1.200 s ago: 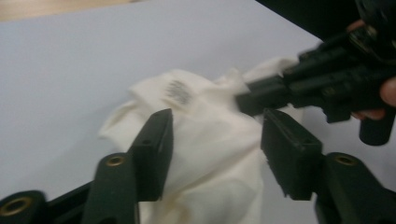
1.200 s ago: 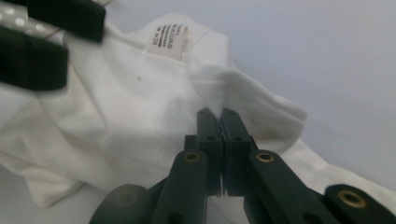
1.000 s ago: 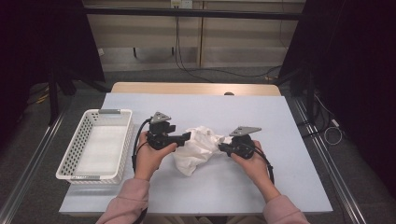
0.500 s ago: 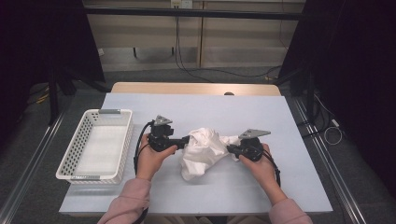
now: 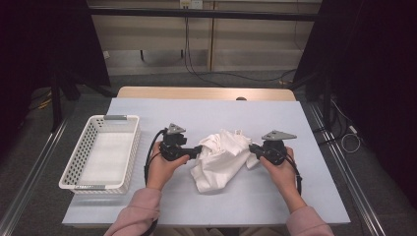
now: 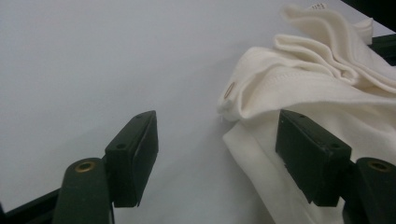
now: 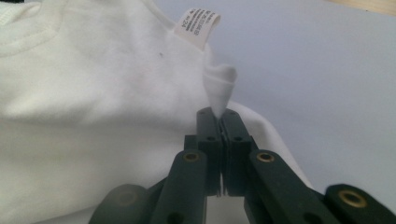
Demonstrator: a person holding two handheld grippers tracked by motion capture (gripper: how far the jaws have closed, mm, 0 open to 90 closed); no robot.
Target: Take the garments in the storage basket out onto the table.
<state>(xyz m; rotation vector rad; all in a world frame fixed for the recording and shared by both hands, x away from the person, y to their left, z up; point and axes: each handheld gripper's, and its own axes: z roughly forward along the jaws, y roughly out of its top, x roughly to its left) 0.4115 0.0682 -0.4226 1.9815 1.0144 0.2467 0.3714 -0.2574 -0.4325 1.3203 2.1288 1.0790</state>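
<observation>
A crumpled white garment [image 5: 222, 157] lies heaped near the middle of the pale blue bench [image 5: 196, 110], between the two hands. The right gripper [image 5: 254, 149] has its jaws pressed together on a small fold of the cloth at the heap's right edge; in the right gripper view the pinched fabric rises in a little peak just above the jaw tips, with the sewn-in label [image 7: 196, 27] standing up behind it. The left gripper [image 5: 197, 150] sits at the heap's left edge, its jaws spread and just now narrowing a little. In the left gripper view one jaw is over bare bench and the other over the cloth, near a hemmed fold, and the pads press on nothing.

A white slotted basket [image 5: 129, 147] stands well to the left of the garment, beyond the left hand [image 5: 162, 167]. A black cable [image 5: 149, 152] loops from the left gripper down beside that hand. The bench around the heap carries nothing that blocks either gripper.
</observation>
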